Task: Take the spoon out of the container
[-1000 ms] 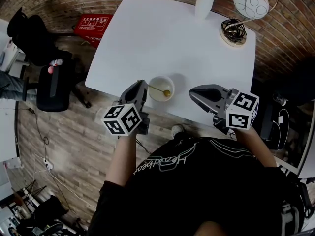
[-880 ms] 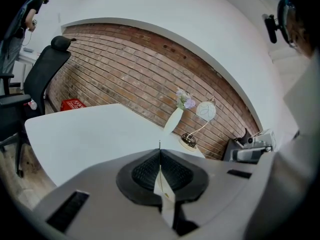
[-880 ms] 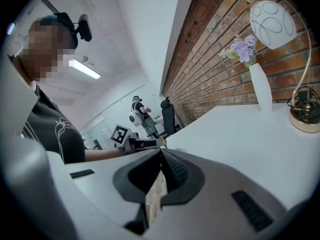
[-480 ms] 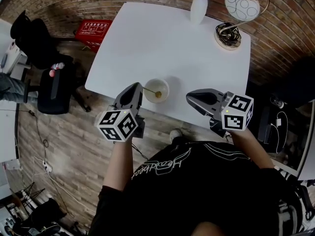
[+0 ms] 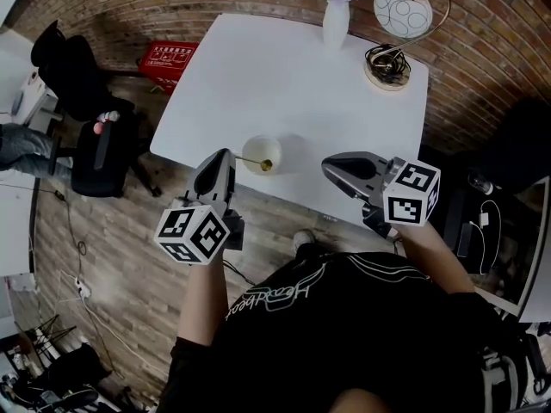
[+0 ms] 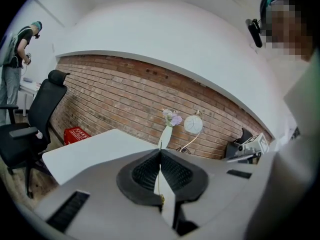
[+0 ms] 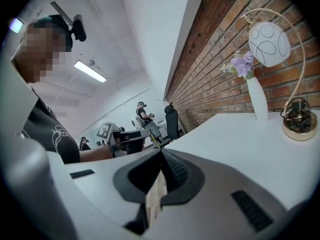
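Note:
A small cream container (image 5: 258,147) stands near the front edge of the white table (image 5: 293,76). A thin gold spoon (image 5: 255,162) lies across it, its head over the near rim and its handle pointing left. My left gripper (image 5: 226,155) is shut on the end of that handle, just left of the container. In the left gripper view the handle shows as a fine gold line (image 6: 158,181) between the closed pads (image 6: 172,171). My right gripper (image 5: 330,165) hovers to the right of the container, shut and holding nothing, and its own view (image 7: 161,151) shows the same.
A white vase of purple flowers (image 5: 336,20) and a round lamp (image 5: 400,11) stand at the table's far edge. A black office chair (image 5: 95,144) and a red crate (image 5: 168,58) are on the wooden floor to the left. A person stands far off (image 6: 14,74).
The left gripper has drawn back to the left of the container with the spoon handle, and the spoon's head has shifted toward the near rim. The right gripper has barely moved.

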Action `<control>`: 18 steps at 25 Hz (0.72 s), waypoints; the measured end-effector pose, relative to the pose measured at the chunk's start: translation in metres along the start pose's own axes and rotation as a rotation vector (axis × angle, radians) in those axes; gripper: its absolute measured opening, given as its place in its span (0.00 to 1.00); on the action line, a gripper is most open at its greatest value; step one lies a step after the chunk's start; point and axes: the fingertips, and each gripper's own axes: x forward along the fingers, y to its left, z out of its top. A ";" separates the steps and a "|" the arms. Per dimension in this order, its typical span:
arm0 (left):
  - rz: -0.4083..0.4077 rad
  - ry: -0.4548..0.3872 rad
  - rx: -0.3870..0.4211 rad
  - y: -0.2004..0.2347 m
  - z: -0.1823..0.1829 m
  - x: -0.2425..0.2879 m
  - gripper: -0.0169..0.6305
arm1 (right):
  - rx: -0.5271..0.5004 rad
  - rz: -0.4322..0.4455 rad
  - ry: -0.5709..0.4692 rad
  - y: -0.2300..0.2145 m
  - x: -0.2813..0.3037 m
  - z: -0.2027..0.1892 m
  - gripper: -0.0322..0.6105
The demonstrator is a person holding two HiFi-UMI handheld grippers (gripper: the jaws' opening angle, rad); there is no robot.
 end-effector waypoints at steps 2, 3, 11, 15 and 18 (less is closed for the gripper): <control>-0.009 -0.005 0.001 -0.017 0.003 -0.009 0.04 | -0.004 0.013 -0.011 0.006 -0.008 0.004 0.05; -0.018 -0.006 0.005 -0.026 0.004 -0.014 0.04 | -0.010 0.018 -0.013 0.010 -0.012 0.005 0.05; -0.076 -0.011 0.023 -0.100 0.001 -0.053 0.04 | -0.111 0.039 0.003 0.036 -0.049 0.004 0.05; -0.095 -0.005 0.018 -0.135 -0.010 -0.069 0.04 | -0.158 0.061 -0.003 0.057 -0.066 0.005 0.05; -0.107 -0.004 0.013 -0.154 -0.017 -0.078 0.04 | -0.210 0.068 -0.002 0.071 -0.079 0.006 0.05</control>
